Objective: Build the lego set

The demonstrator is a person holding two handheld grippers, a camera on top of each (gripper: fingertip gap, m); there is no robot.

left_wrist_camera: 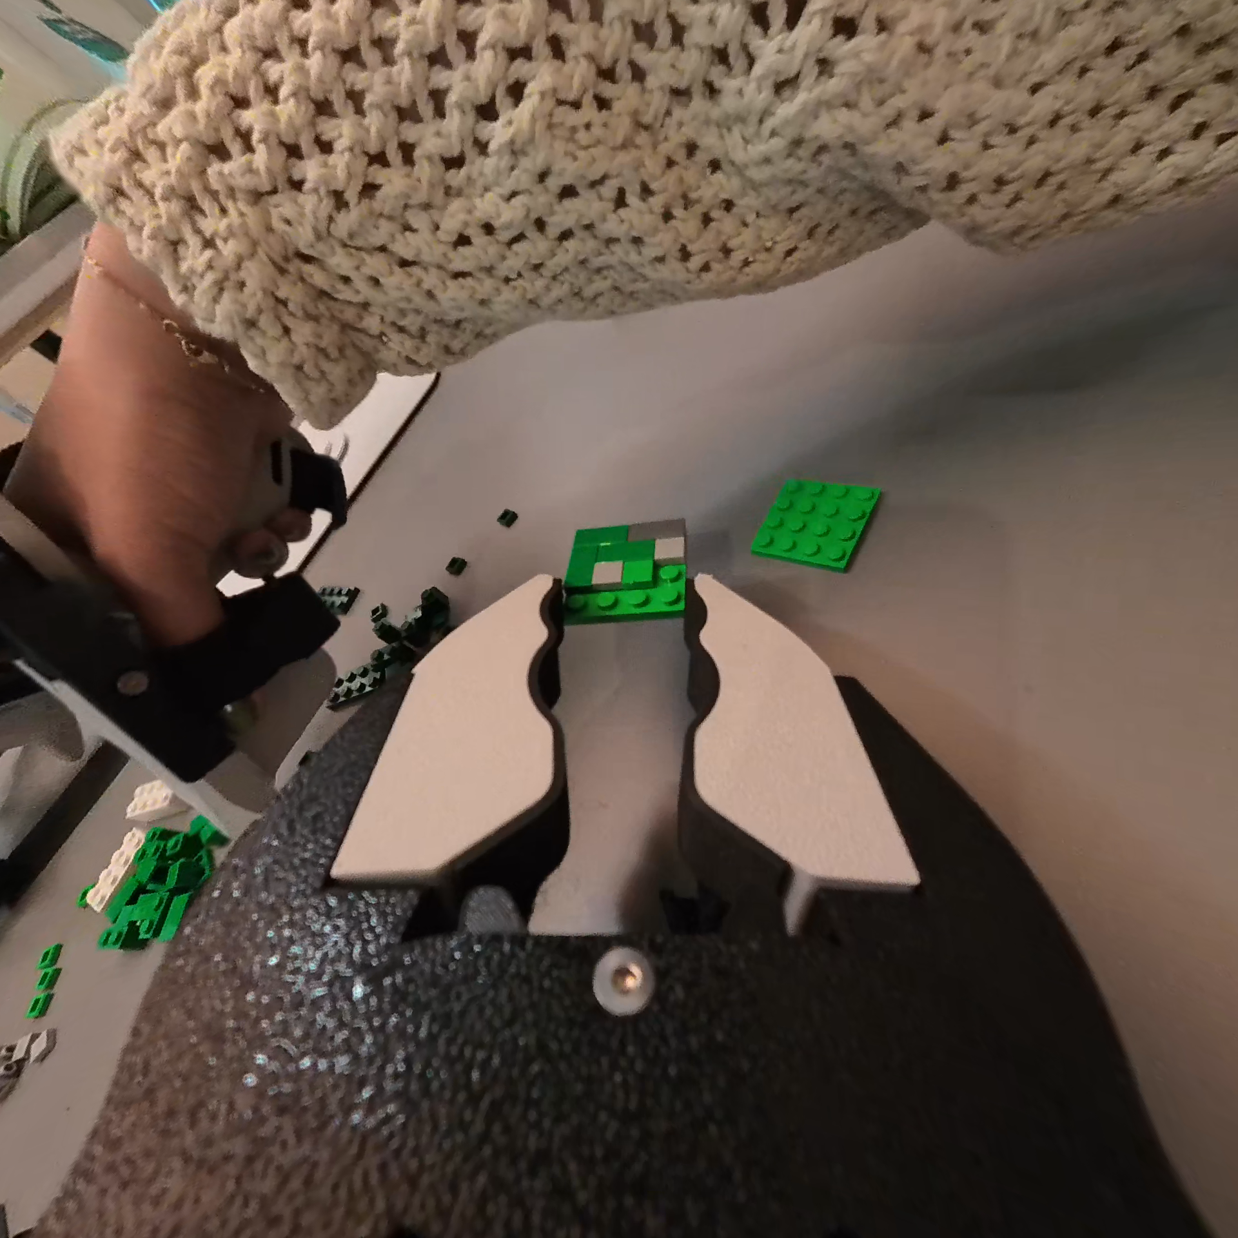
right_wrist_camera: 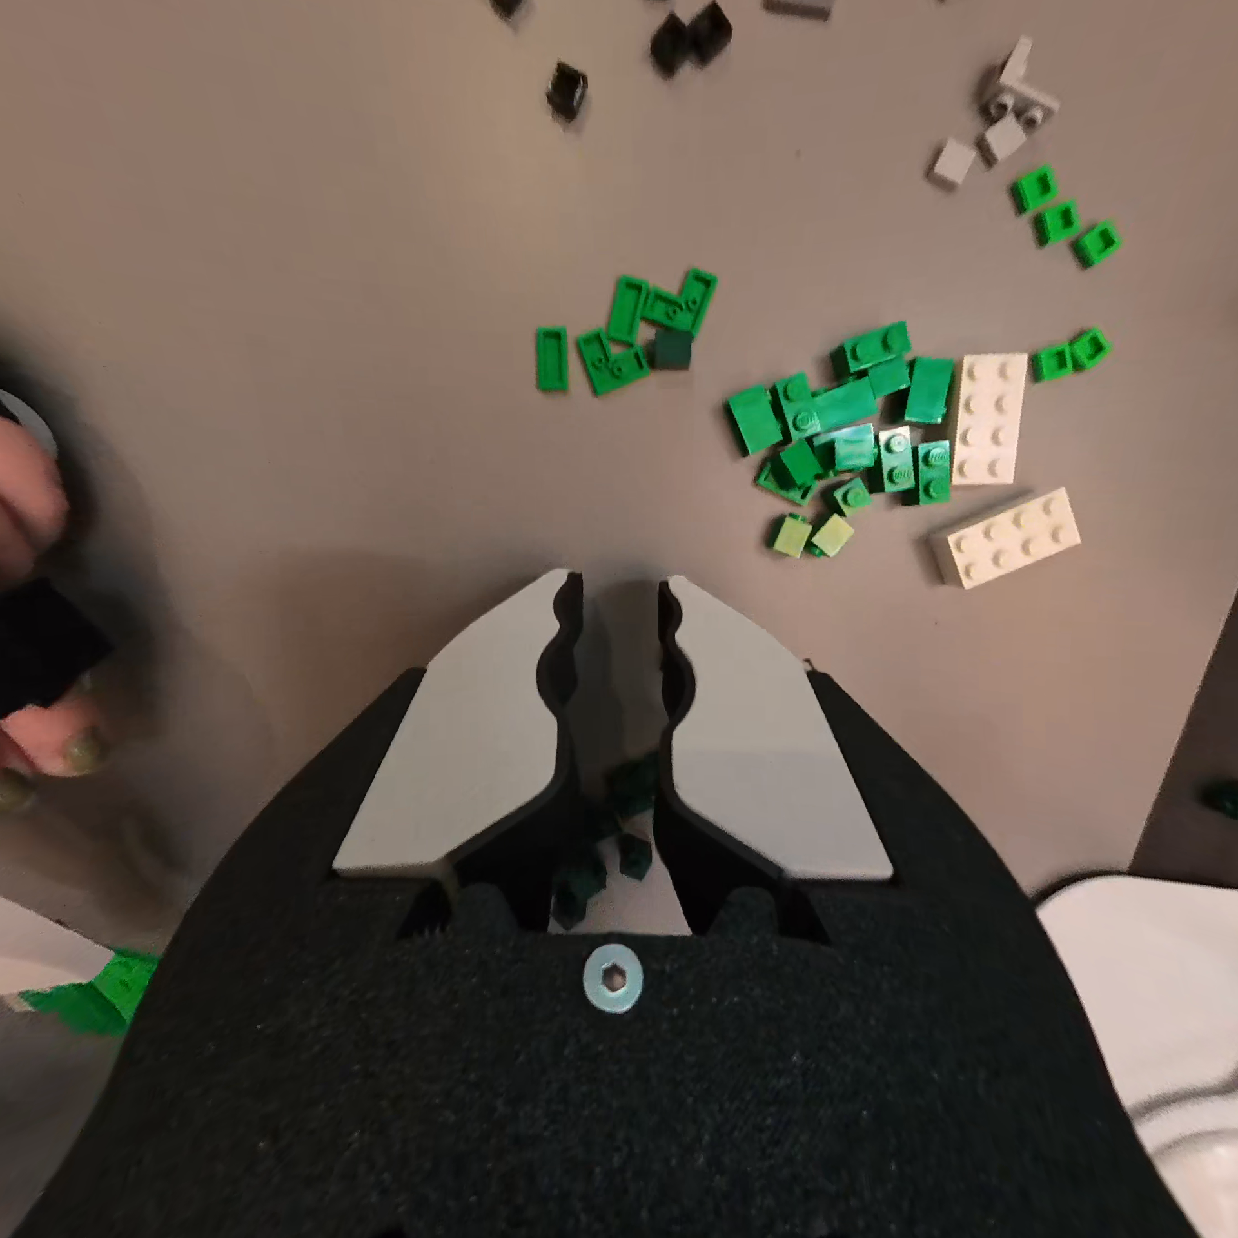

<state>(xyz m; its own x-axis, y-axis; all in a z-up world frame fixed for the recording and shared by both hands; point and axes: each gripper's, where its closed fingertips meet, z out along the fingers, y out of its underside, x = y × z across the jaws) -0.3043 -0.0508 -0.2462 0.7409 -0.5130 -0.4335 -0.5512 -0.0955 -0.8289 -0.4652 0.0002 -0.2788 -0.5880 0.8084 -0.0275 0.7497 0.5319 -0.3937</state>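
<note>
We see a plain grey-beige table (right_wrist_camera: 335,268) strewn with loose bricks: a heap of bright green pieces (right_wrist_camera: 844,435), two white bricks (right_wrist_camera: 990,419) beside it, black bits (right_wrist_camera: 568,90) and grey ones (right_wrist_camera: 1005,114) farther off. In the left wrist view a green studded plate (left_wrist_camera: 817,524) lies flat, near a partly tiled green plate (left_wrist_camera: 630,569).

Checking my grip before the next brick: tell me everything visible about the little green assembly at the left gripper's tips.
The green assembly is a square bright-green studded plate, mostly tiled over in mixed greens and light grey, with the near stud row bare. It lies flat on the table between the left gripper fingertips; the left finger seems to touch its corner.
</note>
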